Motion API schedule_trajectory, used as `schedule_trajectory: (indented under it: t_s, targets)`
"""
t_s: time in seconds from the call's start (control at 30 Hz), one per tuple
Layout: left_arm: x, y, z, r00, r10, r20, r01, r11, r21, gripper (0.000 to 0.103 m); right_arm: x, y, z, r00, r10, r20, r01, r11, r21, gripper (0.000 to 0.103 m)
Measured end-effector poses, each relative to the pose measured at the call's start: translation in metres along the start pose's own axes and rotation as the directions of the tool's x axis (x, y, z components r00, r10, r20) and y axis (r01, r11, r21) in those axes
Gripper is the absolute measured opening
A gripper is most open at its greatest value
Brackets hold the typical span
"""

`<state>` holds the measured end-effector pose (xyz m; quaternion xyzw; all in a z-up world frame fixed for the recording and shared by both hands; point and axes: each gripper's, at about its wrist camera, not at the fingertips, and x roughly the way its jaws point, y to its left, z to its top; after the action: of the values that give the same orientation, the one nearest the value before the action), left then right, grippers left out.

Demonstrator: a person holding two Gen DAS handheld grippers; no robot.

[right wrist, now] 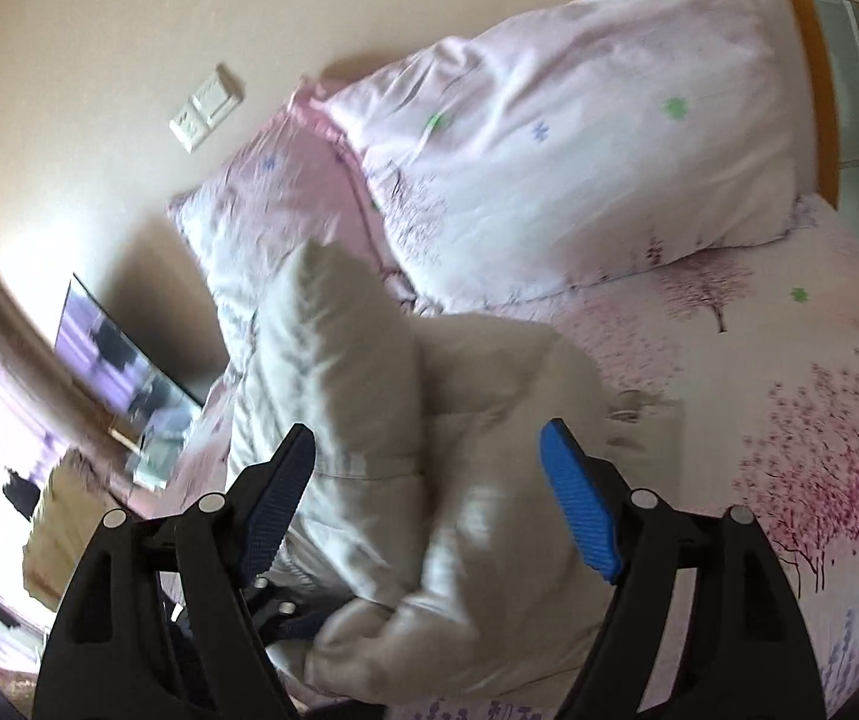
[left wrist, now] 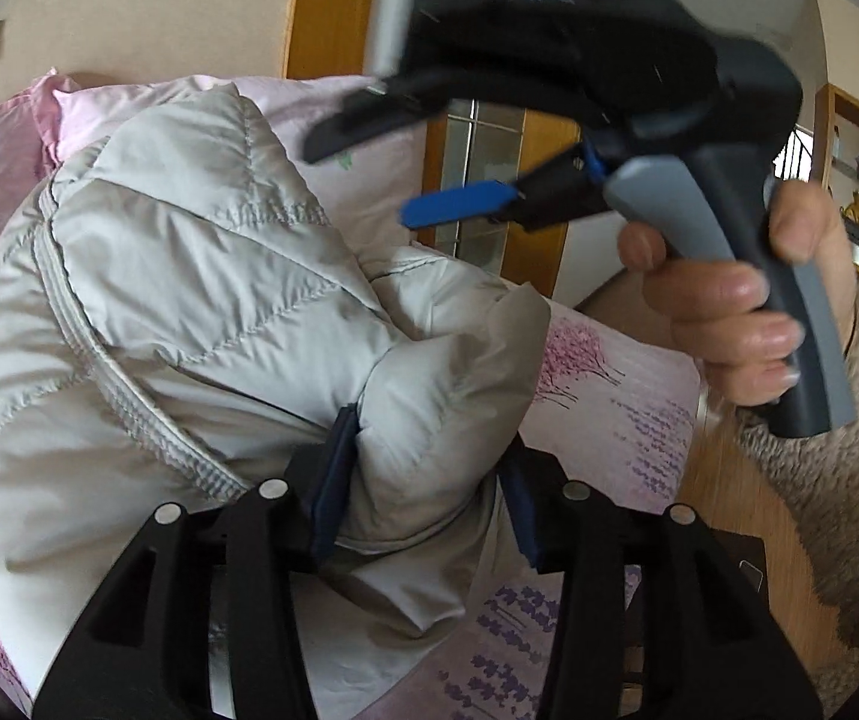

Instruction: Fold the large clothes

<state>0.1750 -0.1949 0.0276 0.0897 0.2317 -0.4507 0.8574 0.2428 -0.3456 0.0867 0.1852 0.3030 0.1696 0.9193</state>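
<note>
A pale grey quilted puffer jacket (left wrist: pixel 189 312) lies bunched on the bed. My left gripper (left wrist: pixel 429 480) is shut on a thick fold of the jacket, its blue pads pressed against both sides. My right gripper (right wrist: pixel 429 504) is open and empty, hovering above the jacket (right wrist: pixel 459 420). It also shows in the left wrist view (left wrist: pixel 381 174), held in a hand up and to the right of the jacket, apart from it. A ribbed seam (left wrist: pixel 117 384) runs across the jacket's left side.
The bed has a pink floral sheet (right wrist: pixel 789 450) and two pink pillows (right wrist: pixel 579 150) at the head. A wooden door frame (left wrist: pixel 321 6) and wood floor (left wrist: pixel 729 480) lie right of the bed. A wall switch (right wrist: pixel 207 105) and a dark screen (right wrist: pixel 123 360) are at left.
</note>
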Motion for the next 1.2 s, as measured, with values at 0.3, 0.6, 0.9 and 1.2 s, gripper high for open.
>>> schedule_trajectory:
  t_s: [0.3,0.6,0.9,1.2]
  targets:
    - [0.024,-0.009,0.002,1.000,-0.012,-0.024,0.013,1.000,0.021,0.051,0.033,0.001,0.007,0.994,-0.026,-0.111,0.023,0.999,-0.028,0.079]
    - [0.012,-0.010,0.011,0.998,-0.057,-0.004,0.057,0.998,0.025,0.063,0.055,-0.027,0.002,0.986,0.011,-0.169,-0.002,0.999,0.052,0.024]
    - [-0.090,0.074,0.041,0.980,0.099,0.173,-0.082,0.991,-0.104,0.098,0.058,-0.056,-0.007,0.980,-0.049,-0.194,0.065,0.995,0.074,0.022]
    - [-0.074,0.180,0.043,0.980,0.197,0.037,-0.174,0.929,-0.326,0.093,0.069,-0.073,-0.016,0.965,-0.087,-0.247,0.108,0.991,0.074,0.022]
